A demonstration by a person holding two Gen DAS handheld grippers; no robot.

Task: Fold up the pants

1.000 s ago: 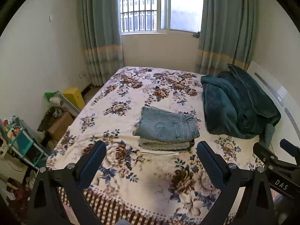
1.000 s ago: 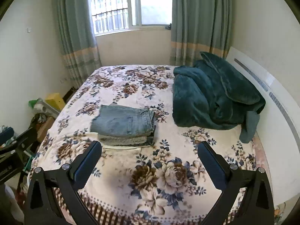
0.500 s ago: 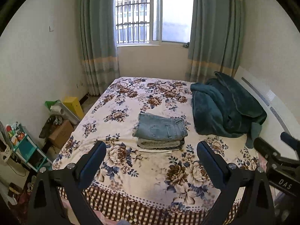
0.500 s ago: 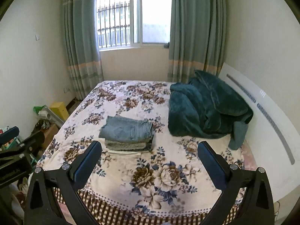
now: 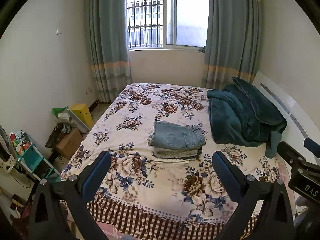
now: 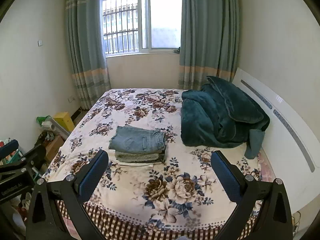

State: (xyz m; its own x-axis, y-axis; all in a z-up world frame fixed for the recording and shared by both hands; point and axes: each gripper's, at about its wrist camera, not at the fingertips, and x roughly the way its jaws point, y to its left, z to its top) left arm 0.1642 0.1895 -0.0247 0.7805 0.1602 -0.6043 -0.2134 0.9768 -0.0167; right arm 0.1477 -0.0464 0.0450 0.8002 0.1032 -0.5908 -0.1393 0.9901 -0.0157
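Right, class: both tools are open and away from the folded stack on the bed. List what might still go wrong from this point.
1. The folded jeans sit atop a stack of other folded garments on a soft floral bedspread; a nudge could topple or unfold them.
2. The teal blanket is heaped near the stack's right side and might slump onto it.
3. Left tool and right tool are side by side, so they might knock together.

Both grippers have drawn back from the bed [image 5: 140, 182]: the left gripper [image 5: 161, 161] and right gripper [image 6: 160, 160] now see its whole near edge. The folded jeans [image 5: 177, 137] look smaller and farther off, with more window above.
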